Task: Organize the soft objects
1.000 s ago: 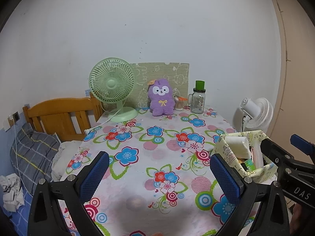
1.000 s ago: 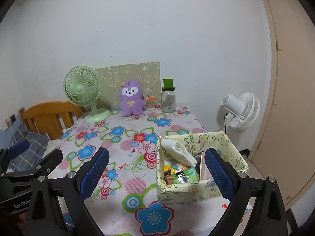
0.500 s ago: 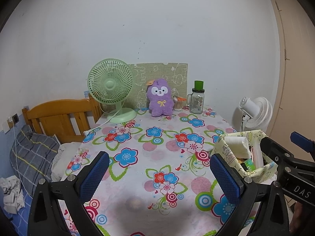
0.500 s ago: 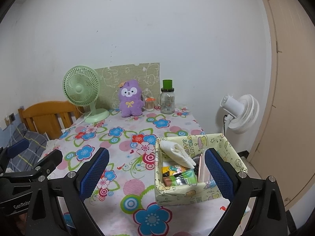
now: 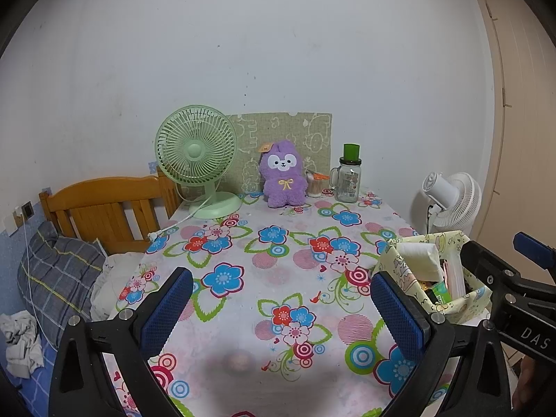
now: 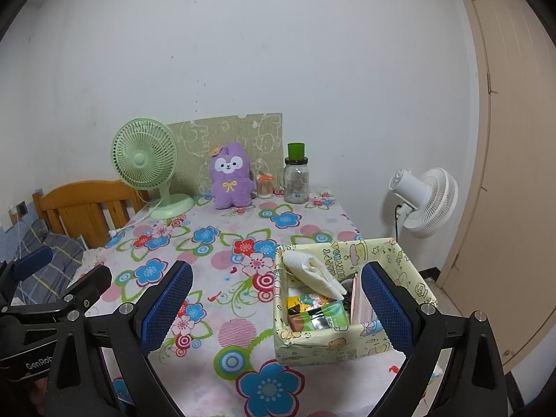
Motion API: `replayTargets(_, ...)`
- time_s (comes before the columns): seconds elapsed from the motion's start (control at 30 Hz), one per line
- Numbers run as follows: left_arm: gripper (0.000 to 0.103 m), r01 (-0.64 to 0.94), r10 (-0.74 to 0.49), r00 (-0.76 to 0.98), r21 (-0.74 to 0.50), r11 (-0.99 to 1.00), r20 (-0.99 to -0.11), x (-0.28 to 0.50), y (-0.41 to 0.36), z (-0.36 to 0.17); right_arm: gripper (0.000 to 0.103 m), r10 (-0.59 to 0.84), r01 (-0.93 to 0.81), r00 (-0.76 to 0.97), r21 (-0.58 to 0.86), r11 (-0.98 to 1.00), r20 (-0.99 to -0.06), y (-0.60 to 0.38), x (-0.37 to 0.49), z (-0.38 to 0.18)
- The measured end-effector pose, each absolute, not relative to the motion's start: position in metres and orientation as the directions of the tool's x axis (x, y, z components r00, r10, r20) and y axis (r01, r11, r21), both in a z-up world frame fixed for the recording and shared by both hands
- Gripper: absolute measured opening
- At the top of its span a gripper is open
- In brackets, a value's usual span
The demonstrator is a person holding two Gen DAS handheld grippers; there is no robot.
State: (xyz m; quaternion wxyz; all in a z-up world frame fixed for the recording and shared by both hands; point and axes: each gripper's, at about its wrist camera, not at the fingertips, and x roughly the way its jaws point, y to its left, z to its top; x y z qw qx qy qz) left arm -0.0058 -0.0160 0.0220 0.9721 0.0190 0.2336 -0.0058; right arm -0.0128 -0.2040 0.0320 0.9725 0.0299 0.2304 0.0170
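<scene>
Green fan (image 5: 197, 149) stands at the far left of our floral table (image 5: 264, 288), and just right of it the purple plush (image 5: 282, 174) sits upright against a patterned board (image 5: 312, 132), well apart from both of our tools. Next come a small tub (image 5: 314, 187) and a jar (image 5: 347, 182). Our left gripper (image 5: 278, 307) hangs released and empty above the near cloth. Our right gripper (image 6: 276, 307) is likewise spread wide, holding nothing, its right finger over the box (image 6: 347, 344) of packets.

Two fans (image 5: 196, 158), one plush toy (image 5: 284, 176), perhaps two jars (image 5: 348, 179)
</scene>
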Motion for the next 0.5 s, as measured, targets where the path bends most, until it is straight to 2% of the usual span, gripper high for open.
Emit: replayTargets(0.5,0.103,0.018,0.000,0.890,0.035,0.999,-0.457,-0.0042,-0.0156,0.0225,0.099,0.045,-0.019,0.893,0.062,0.998,-0.447,-0.2027,-0.0124,0.0327)
